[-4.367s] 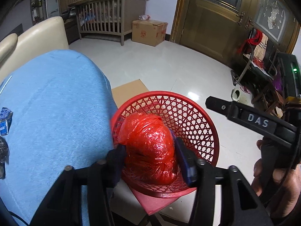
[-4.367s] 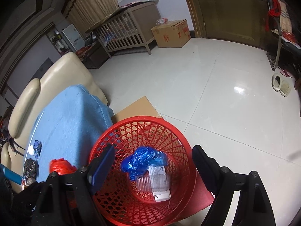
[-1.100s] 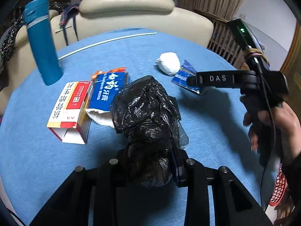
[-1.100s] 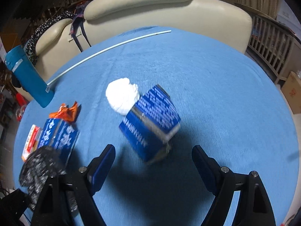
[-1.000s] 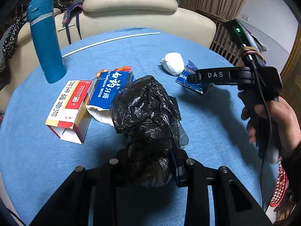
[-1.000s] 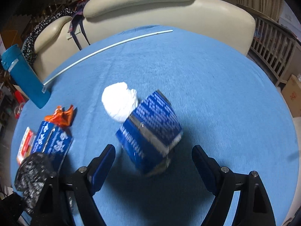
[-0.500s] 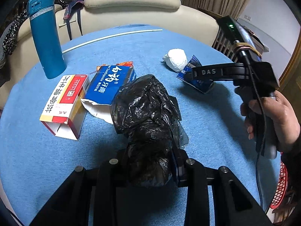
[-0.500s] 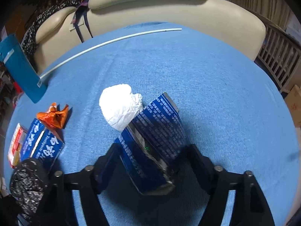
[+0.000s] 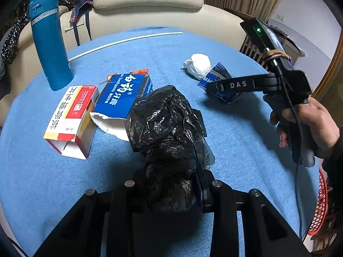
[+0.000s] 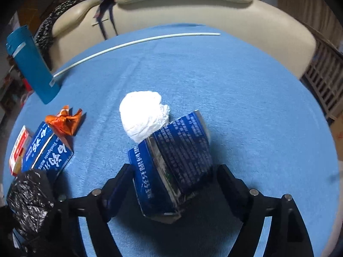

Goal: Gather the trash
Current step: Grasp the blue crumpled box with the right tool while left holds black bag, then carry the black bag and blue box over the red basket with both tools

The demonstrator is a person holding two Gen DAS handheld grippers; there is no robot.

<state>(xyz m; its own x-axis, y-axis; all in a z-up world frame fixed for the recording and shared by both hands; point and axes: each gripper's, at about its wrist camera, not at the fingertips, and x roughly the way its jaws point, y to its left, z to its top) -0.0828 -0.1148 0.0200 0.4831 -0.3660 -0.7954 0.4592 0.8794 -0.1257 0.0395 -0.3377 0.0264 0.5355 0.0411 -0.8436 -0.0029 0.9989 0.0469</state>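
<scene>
My left gripper (image 9: 171, 184) is shut on a crumpled black plastic bag (image 9: 167, 128) over the blue tablecloth (image 9: 246, 139); the bag also shows in the right wrist view (image 10: 27, 197). My right gripper (image 10: 173, 182) has closed around a crushed blue carton (image 10: 171, 165), its pads touching both sides; it shows in the left wrist view too (image 9: 223, 83). A white paper wad (image 10: 143, 115) lies just beyond the carton. A blue toothpaste box (image 9: 122, 96), a red and yellow box (image 9: 72, 117) and an orange wrapper (image 10: 64, 122) lie to the left.
A tall blue flask (image 9: 50, 40) stands at the far left. A thin white rod (image 10: 133, 42) lies across the table's far side. A cream sofa (image 9: 150, 10) curves behind the table. The red mesh basket's rim (image 9: 321, 203) shows at the lower right, off the table.
My right gripper moved in over the blue carton and closed from wide open onto its sides. My left gripper keeps hold of the black bag and has barely shifted.
</scene>
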